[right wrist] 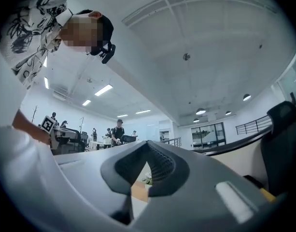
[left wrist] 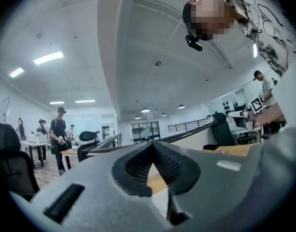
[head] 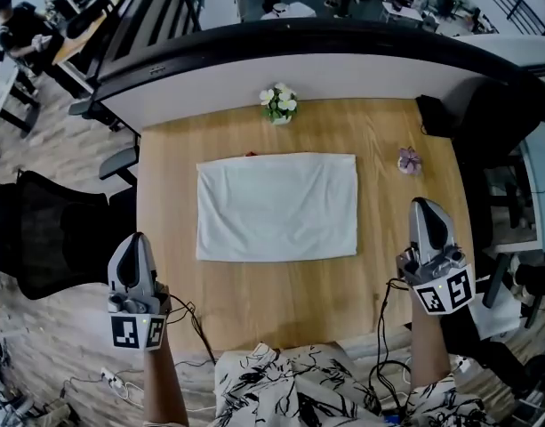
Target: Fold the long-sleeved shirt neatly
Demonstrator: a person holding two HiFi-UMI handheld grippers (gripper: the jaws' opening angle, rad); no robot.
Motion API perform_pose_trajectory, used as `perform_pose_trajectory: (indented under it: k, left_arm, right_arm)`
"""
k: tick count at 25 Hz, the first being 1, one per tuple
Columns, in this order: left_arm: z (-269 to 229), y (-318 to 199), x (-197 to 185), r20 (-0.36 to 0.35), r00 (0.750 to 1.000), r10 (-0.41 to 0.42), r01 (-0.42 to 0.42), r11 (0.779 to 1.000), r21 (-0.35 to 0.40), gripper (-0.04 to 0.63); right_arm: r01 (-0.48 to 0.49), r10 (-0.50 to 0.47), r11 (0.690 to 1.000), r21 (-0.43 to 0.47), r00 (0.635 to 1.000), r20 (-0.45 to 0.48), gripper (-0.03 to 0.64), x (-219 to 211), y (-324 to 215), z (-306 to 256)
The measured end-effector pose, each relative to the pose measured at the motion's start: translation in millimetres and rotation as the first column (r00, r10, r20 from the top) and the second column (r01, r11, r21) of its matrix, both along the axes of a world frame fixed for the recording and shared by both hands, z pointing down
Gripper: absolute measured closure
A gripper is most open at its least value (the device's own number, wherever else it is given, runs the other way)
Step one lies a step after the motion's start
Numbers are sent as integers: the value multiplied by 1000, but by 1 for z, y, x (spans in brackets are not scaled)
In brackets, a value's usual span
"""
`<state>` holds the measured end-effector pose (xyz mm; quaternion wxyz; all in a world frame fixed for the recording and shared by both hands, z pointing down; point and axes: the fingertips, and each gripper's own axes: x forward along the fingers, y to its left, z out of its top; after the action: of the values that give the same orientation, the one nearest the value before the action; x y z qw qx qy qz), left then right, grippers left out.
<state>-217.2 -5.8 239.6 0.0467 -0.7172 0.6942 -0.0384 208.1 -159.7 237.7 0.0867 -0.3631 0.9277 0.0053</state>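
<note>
Head view: folded white shirt [head: 277,205] flat on wooden table [head: 281,305], ahead of and between the fingertips of left gripper [head: 137,238] and right gripper [head: 423,205].
Markers: black-and-white squares on left cube [head: 136,331] and right cube [head: 444,294].
Left gripper view: jaws closed, empty.
Right gripper view: jaws closed, empty.

Left gripper [head: 136,240] at lower left, right gripper [head: 425,207] at lower right; both aimed toward the frame's top, fingers [left wrist: 132,170] pressed together, nothing between, forearms [head: 162,385] bare.
</note>
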Motion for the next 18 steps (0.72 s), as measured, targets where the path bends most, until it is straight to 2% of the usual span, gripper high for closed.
perform_pose_trajectory:
  k: [3, 6, 8, 12, 15, 18]
  left_arm:
    - [-15, 16, 13, 49, 998, 40, -40, 999, 11, 589]
    - [-28, 34, 14, 47, 998, 44, -46, 999, 27, 589]
    - [-40, 52, 8, 12, 1000, 11, -12, 997, 72, 589]
    - [-64, 91, -3, -124, 992, -30, 49, 986, 158, 589]
    - [-71, 117, -4, -159, 987, -18, 46, 984, 172, 589]
    - [-71, 144, -3, -157, 988, -4, 31, 985, 171, 589]
  right_arm:
    - [-59, 60, 996, 60, 998, -7, 611, 10, 16, -21]
    - [-136, 138, 988, 78, 990, -16, 611, 21, 33, -35]
    - [-175, 176, 982, 67, 984, -8, 611, 26, 47, -43]
    - [-217, 216, 974, 63, 976, 23, 611, 31, 86, -58]
    - [-238, 238, 968, 79, 971, 13, 611, 33, 117, -64]
    - [-264, 263, 963, 60, 965, 24, 611, 37, 146, -66]
